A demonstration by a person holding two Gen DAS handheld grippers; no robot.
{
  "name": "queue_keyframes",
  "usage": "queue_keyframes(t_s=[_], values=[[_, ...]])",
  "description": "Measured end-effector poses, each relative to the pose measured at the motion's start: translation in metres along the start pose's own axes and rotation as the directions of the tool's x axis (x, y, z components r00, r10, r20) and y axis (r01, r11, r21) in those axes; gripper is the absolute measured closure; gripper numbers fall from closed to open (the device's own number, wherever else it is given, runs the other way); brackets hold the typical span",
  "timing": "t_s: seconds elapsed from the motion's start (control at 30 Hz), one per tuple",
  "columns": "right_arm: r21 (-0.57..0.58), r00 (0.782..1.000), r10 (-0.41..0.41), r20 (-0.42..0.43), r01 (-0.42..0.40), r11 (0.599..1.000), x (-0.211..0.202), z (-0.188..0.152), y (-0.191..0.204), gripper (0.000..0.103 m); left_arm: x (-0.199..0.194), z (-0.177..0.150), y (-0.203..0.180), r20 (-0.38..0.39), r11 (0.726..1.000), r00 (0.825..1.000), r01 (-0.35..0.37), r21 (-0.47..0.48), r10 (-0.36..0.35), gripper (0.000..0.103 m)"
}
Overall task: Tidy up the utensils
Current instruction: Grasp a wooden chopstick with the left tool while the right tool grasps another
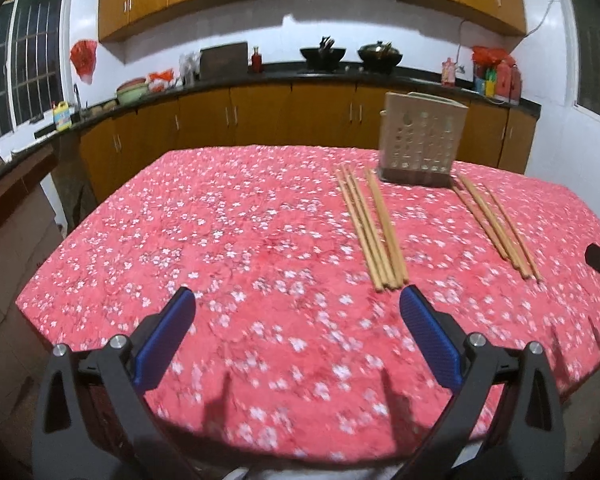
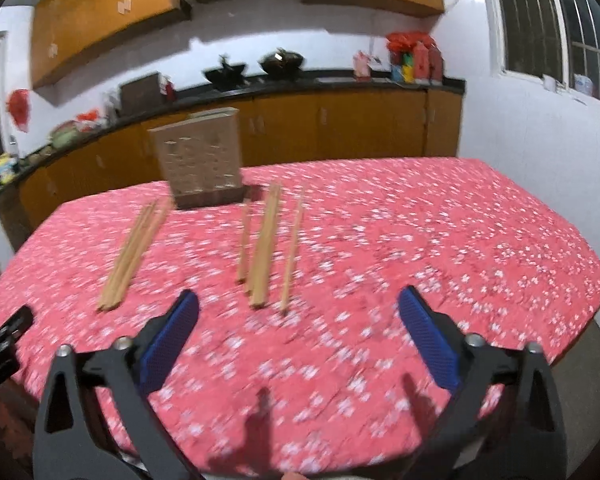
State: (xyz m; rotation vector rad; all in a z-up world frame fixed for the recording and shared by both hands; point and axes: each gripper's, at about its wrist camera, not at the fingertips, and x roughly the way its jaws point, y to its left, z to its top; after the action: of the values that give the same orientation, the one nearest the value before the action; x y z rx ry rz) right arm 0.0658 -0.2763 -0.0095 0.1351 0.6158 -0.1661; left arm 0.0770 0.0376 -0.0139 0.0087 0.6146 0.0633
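Jaws apart on your left gripper (image 1: 298, 300) and right gripper (image 2: 299, 300), both empty above the surface (image 1: 240, 240), two chopstick bundles (image 1: 370, 228) (image 1: 496, 226) lying before the perforated holder (image 1: 420, 142).

No readable text, labels, brands or numbers; bottles (image 1: 496, 76) on counter (image 1: 284, 74) too blurred.

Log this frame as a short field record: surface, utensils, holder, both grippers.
surface: table with red floral cloth
utensils: two groups of wooden chopsticks lying flat, left group, right group
holder: perforated utensil holder, upright at the far side, behind the chopsticks
left gripper: open, holding nothing, above the near edge
right gripper: open, holding nothing
progress: no chopstick picked up yet
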Motion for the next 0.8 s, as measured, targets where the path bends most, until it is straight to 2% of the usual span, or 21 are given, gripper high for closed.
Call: queue_keyframes(t_s=[0.2, 0.33, 0.43, 0.57, 0.63, 0.73, 0.8], values=[[0.059, 0.985, 0.058, -0.164, -0.049, 0.997, 0.067, 0.03, -0.011, 0.042, 0.033, 0.028, 0.011, -0.056, 1.0, 0.998, 0.029, 0.001, -0.029, 0.004], [0.07, 0.972, 0.065, -0.226, -0.05, 0.996, 0.102, 0.035, -0.008, 0.063, 0.057, 0.044, 0.01, -0.112, 0.998, 0.992, 0.062, 0.013, -0.06, 0.022], [0.093, 0.96, 0.096, -0.262, -0.073, 0.993, 0.122, 0.037, -0.005, 0.071, 0.077, 0.054, 0.01, -0.171, 0.995, 0.98, 0.101, -0.004, -0.1, 0.035], [0.059, 0.955, 0.09, -0.282, -0.077, 0.995, 0.138, 0.038, 0.004, 0.074, 0.098, 0.06, 0.0, -0.218, 0.989, 0.965, 0.145, -0.013, -0.145, 0.05], [0.04, 0.952, 0.077, -0.298, -0.068, 0.997, 0.146, 0.036, 0.007, 0.085, 0.104, 0.061, -0.006, -0.238, 0.987, 0.958, 0.163, -0.009, -0.16, 0.057], [0.014, 0.959, 0.05, -0.278, -0.048, 0.999, 0.148, 0.036, 0.008, 0.094, 0.114, 0.062, -0.013, -0.262, 0.982, 0.947, 0.19, -0.004, -0.184, 0.067], [0.014, 0.962, 0.039, -0.272, -0.037, 0.999, 0.148, 0.036, 0.005, 0.096, 0.122, 0.062, -0.018, -0.283, 0.979, 0.938, 0.205, -0.003, -0.197, 0.072]])
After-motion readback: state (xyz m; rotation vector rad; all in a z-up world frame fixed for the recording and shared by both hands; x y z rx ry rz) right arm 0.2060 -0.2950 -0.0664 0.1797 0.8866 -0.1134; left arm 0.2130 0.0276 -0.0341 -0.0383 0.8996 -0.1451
